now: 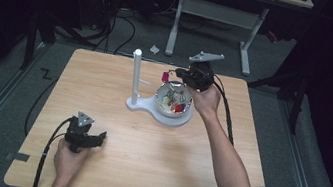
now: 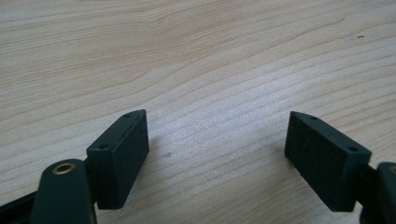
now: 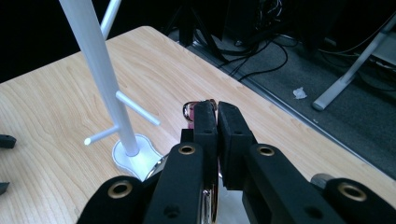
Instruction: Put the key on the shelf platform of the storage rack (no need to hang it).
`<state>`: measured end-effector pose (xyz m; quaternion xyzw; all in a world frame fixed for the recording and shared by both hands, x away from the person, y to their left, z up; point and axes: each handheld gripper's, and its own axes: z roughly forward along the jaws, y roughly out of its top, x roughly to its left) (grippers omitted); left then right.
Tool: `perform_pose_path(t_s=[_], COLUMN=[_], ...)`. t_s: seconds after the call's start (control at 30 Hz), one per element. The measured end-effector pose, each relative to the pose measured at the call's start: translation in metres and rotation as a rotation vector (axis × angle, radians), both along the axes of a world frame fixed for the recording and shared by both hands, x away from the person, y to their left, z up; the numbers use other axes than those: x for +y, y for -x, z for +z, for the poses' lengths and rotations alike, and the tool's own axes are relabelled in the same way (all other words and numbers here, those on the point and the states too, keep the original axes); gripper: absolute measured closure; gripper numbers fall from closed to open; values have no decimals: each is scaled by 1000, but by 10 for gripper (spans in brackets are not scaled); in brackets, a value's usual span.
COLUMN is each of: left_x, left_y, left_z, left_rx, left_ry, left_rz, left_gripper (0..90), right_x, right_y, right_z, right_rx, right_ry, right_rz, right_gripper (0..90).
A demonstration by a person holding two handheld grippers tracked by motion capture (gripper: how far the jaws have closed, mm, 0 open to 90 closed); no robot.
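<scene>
A white stand (image 1: pixel 134 76) with side pegs rises from a white base beside a metal bowl (image 1: pixel 172 108) holding several small coloured trinkets. My right gripper (image 1: pixel 176 75) hovers over the bowl's far rim, shut on a small pink trinket (image 1: pixel 165 76) on a metal ring. In the right gripper view the jaws (image 3: pixel 217 114) pinch that pink trinket (image 3: pixel 188 112), with the stand's pole (image 3: pixel 100 70) and two pegs to the left. My left gripper (image 1: pixel 99 138) rests low at the table's near left, open and empty (image 2: pixel 217 135).
The wooden table (image 1: pixel 143 161) has bare surface between the two grippers. Beyond its far edge are grey floor, cables and a white desk frame (image 1: pixel 217 15). The right gripper's cable trails along the person's forearm.
</scene>
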<state>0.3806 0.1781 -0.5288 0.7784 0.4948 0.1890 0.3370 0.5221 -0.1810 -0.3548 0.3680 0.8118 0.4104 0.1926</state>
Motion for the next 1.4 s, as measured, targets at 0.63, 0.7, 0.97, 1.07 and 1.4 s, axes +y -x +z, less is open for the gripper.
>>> perform_pose_path(t_s=[0.63, 0.7, 0.97, 1.07, 1.4], left_x=[0, 0, 0, 0, 0], left_y=[0, 0, 0, 0, 0], left_z=[0, 0, 0, 0, 0], left_rx=[0, 0, 0, 0, 0], left_ry=[3, 4, 3, 3, 3], left_rz=[2, 2, 2, 2, 2], left_gripper=[223, 222, 222, 222, 223], right_x=[-4, -4, -6, -7, -22], right_y=[5, 4, 3, 2, 11], right_z=[-33, -38, -54, -58, -54], right_rx=[63, 81, 125, 132, 120], right_ry=[8, 18, 37, 37, -16], right_rz=[26, 22, 14, 9, -26], right_gripper=[875, 875, 871, 834, 615])
